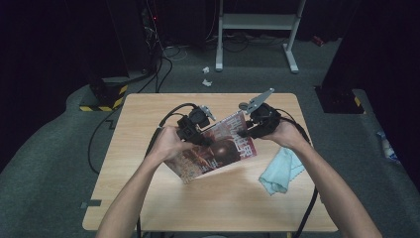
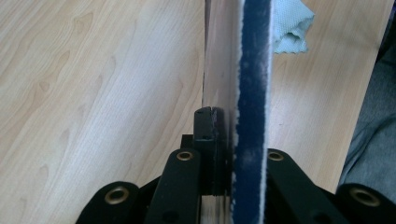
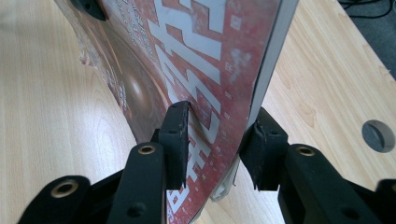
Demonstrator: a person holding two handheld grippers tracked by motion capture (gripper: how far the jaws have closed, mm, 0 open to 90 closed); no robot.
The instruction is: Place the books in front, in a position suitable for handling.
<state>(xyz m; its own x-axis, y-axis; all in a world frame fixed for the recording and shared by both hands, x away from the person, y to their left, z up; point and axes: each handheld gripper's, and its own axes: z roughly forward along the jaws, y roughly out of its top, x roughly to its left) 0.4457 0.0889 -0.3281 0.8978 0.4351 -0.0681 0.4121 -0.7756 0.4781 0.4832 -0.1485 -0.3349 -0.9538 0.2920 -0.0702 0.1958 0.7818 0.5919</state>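
A magazine (image 1: pixel 218 148) with a red cover and large white characters is held tilted above the wooden table (image 1: pixel 143 198). My left gripper (image 1: pixel 202 138) is shut on its left part. In the left gripper view the magazine (image 2: pixel 252 84) stands edge-on, dark blue along its edge, pinched between the jaws of the left gripper (image 2: pixel 224 123). My right gripper (image 1: pixel 245 131) is shut on the magazine's upper right corner. In the right gripper view one jaw of the right gripper (image 3: pixel 218 128) presses the red cover (image 3: pixel 196 56) and the other sits behind the back.
A light blue cloth (image 1: pixel 280 171) lies crumpled on the table's right side, also seen as the cloth (image 2: pixel 289 23) past the magazine. A round hole (image 3: pixel 377 135) is in the tabletop. A white stand (image 1: pixel 257 22) and cables are on the floor behind.
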